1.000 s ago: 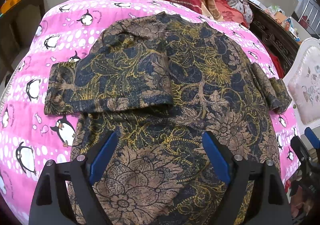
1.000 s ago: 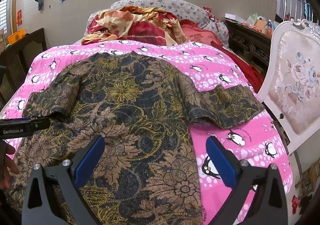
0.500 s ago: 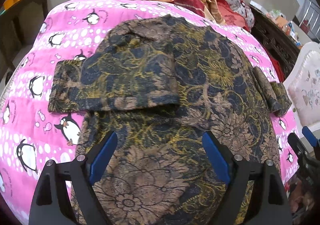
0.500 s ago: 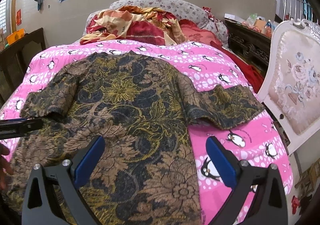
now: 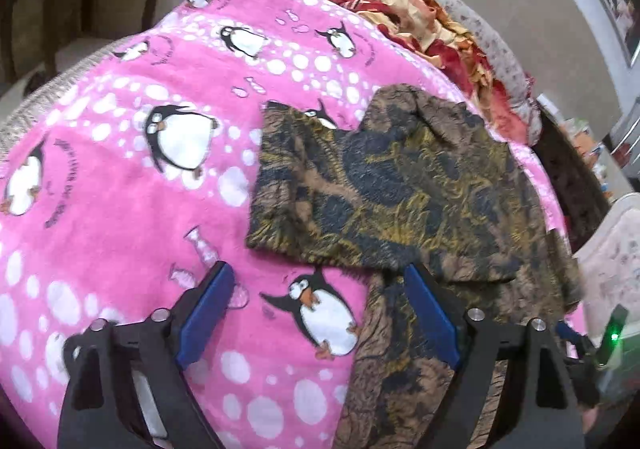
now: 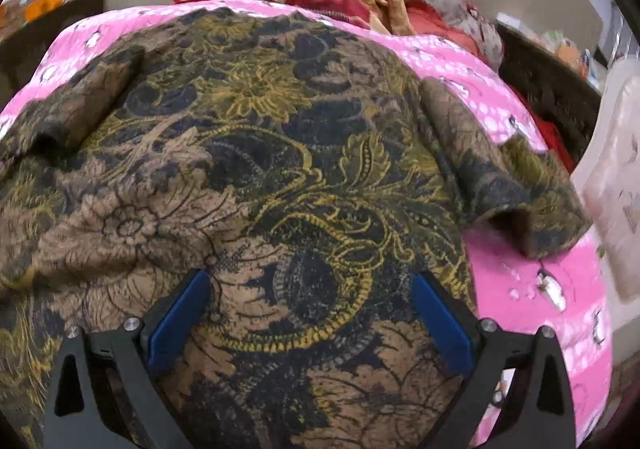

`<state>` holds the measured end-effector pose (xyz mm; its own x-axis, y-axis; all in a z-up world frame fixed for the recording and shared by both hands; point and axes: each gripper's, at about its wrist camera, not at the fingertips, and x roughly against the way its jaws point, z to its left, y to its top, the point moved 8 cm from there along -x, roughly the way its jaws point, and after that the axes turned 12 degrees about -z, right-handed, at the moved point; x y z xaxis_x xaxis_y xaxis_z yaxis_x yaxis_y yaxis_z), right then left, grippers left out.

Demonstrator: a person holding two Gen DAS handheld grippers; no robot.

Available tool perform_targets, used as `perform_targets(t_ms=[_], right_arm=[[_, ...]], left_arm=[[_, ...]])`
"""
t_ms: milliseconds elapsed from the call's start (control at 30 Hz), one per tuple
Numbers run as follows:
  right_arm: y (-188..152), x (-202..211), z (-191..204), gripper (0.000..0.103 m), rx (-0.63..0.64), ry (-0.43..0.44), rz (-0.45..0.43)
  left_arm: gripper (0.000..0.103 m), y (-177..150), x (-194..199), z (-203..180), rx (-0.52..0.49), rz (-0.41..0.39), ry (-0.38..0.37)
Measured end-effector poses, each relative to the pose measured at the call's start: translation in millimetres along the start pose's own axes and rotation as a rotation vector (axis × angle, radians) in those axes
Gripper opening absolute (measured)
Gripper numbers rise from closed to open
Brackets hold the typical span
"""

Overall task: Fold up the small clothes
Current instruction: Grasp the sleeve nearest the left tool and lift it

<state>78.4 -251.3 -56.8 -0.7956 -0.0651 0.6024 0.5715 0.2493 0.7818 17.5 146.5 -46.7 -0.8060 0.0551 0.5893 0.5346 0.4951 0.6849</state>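
We see the floral-print shirt (image 6: 256, 153) spread flat on the pink penguin blanket (image 5: 120, 177) of the bed; left sleeve (image 5: 304, 185) lies out to the side. Left hand-held gripper (image 5: 316, 313) and right hand-held gripper (image 6: 308, 313) both gape, empty; we judge the cloth thin, limp, light; pinch sleeve cuff or hem edge.
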Motion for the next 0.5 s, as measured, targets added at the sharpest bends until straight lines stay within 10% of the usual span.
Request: perform_targets(t_ms=[367, 500], right_arm=[[-1, -3, 0, 0.103, -0.006, 0.002, 0.002], [-2, -3, 1, 0.103, -0.008, 0.002, 0.0]], left_arm=[[0.084, 32, -35, -6, 0.102, -0.042, -0.113], [0.066, 37, -33, 1, 0.248, -0.033, -0.175]])
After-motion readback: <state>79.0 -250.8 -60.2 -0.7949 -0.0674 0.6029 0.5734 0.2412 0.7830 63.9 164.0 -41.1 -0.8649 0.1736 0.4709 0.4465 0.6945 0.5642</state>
